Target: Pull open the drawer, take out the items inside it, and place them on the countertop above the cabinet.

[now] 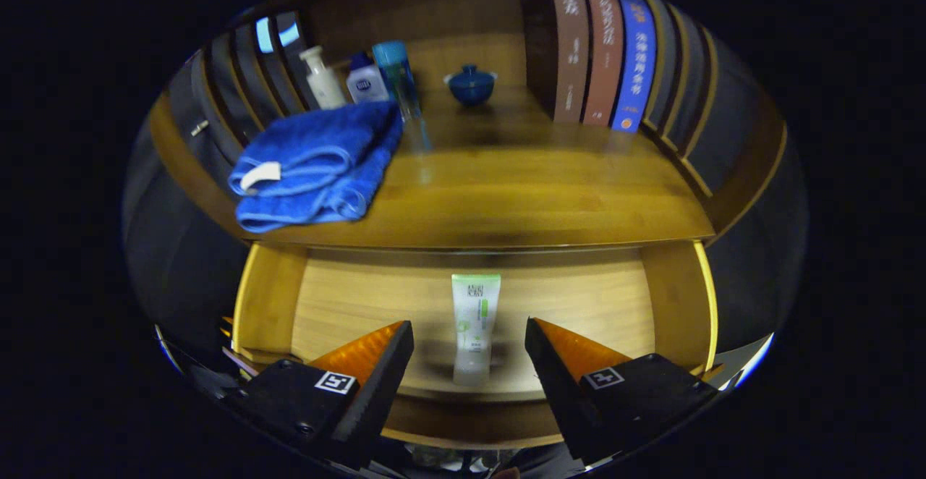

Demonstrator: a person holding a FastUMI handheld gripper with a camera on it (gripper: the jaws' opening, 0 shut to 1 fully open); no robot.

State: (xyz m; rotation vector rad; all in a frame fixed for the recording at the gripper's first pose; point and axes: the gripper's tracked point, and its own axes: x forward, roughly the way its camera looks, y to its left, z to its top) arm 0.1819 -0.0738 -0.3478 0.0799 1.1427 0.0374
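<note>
One white-and-green plastic tube (pixel 475 325) lies in the open wooden drawer (pixel 268 298). Above the drawer, the gripper (pixel 469 341) hovers, fingers spread apart, the tube between them, untouched.

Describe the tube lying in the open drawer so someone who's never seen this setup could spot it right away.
Start at the wooden countertop with the folded blue towel and the row of books; just below it the drawer stands pulled open. On its floor lies one tube, between the open jaws of the gripper. It is white with a green top band, and the drawer's sole item.
</note>
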